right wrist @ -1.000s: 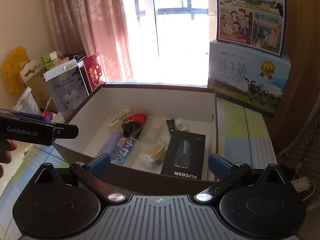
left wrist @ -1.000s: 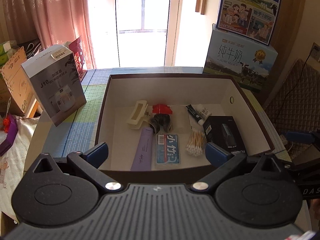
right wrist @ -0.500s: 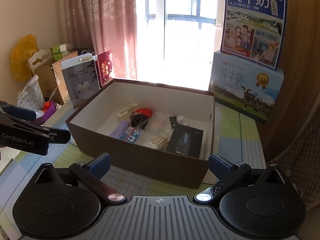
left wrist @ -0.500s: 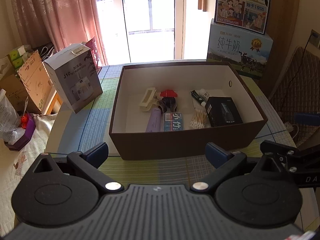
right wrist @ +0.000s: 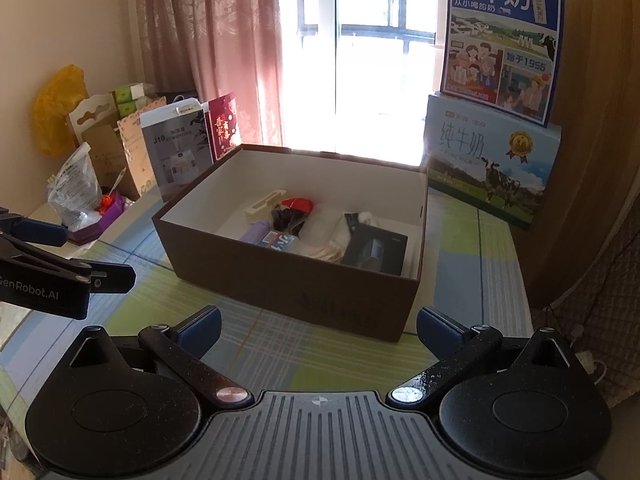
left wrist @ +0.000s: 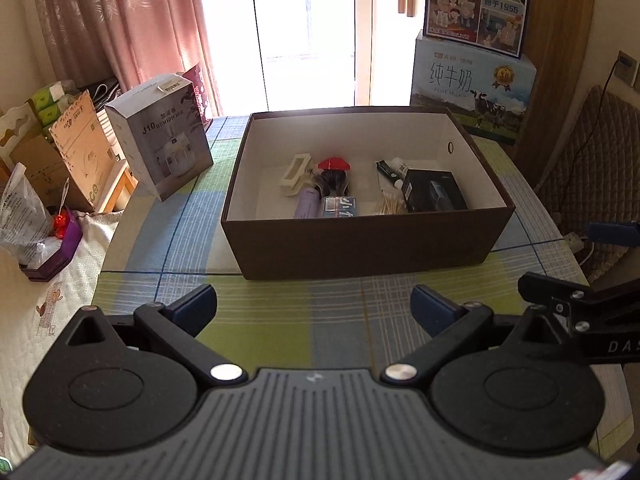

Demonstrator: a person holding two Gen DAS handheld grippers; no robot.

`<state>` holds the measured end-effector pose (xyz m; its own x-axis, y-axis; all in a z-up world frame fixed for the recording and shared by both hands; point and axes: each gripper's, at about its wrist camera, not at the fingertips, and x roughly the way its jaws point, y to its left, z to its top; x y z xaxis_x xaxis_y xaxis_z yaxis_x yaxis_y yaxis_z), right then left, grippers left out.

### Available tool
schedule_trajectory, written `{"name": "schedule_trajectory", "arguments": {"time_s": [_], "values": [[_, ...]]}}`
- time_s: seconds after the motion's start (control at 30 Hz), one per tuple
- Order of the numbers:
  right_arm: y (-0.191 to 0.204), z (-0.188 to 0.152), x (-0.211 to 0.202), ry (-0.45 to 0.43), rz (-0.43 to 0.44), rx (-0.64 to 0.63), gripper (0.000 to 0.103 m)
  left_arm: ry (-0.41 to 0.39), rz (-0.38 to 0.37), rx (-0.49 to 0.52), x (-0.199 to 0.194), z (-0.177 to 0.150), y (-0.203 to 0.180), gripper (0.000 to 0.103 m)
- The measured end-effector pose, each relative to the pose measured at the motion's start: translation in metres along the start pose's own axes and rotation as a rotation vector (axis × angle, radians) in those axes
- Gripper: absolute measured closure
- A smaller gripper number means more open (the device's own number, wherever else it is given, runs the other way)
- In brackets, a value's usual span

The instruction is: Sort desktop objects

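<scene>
Tools: left tool (left wrist: 313, 308) and right tool (right wrist: 319, 328), both spread wide and empty, above the desk's (left wrist: 280, 320) near edge. Beyond them, brown box (left wrist: 360, 240), long axis parallel to that edge, holds the sorted objects (left wrist: 340, 196).
</scene>
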<state>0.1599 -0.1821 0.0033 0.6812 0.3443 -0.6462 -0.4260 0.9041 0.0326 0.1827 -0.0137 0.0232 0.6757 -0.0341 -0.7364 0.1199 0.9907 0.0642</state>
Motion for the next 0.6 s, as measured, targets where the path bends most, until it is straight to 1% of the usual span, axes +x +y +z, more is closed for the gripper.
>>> {"name": "schedule_trajectory", "arguments": {"time_s": [0.37, 0.6], "values": [[-0.002, -0.019, -0.017, -0.002, 0.028, -0.001, 0.002, 0.013, 0.021, -0.005, -0.015, -0.028, -0.011, 0.001], [-0.004, -0.028, -0.024, 0.000, 0.039, -0.002, 0.002, 0.020, 0.029, -0.009, -0.020, -0.038, -0.016, 0.001]]}}
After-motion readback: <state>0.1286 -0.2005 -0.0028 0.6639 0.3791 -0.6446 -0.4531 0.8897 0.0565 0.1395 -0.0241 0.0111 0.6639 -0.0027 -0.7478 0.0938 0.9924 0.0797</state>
